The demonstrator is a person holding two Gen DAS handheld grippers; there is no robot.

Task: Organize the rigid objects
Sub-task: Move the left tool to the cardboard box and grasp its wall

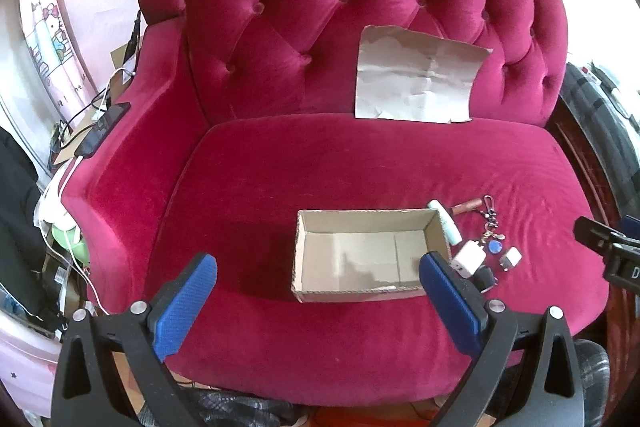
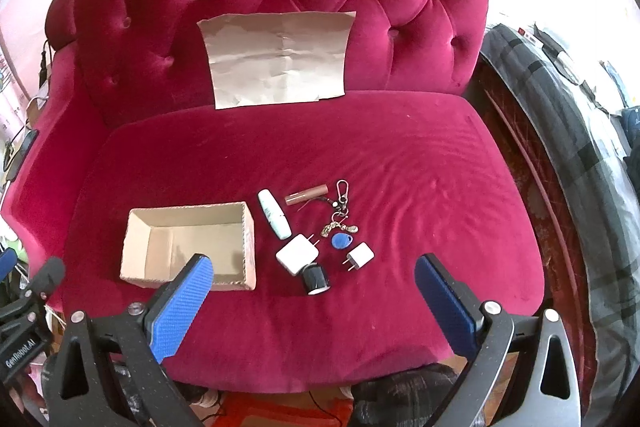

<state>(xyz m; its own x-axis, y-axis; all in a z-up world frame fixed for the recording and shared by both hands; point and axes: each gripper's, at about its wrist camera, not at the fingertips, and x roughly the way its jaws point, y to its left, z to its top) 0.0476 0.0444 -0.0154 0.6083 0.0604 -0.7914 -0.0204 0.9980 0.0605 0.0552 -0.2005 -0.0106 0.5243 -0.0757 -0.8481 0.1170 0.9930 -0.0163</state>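
Both grippers, left gripper (image 1: 318,291) and right gripper (image 2: 314,297), are hovering with jaws spread, holding nothing; right should be pinching the black spool (image 2: 315,278) squarely before dropping it into the cardboard box (image 2: 134,247).

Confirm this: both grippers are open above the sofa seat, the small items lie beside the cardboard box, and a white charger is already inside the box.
One thing is wrong: the cardboard box is empty. The right wrist view shows the white charger on the sofa seat beside it. Left gripper and right gripper are open.

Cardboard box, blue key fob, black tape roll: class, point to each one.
Cardboard box (image 2: 182,227), right wrist view, bare inner floor.
Blue key fob (image 2: 340,240), right wrist view, its face.
Black tape roll (image 2: 314,278), right wrist view, its side.
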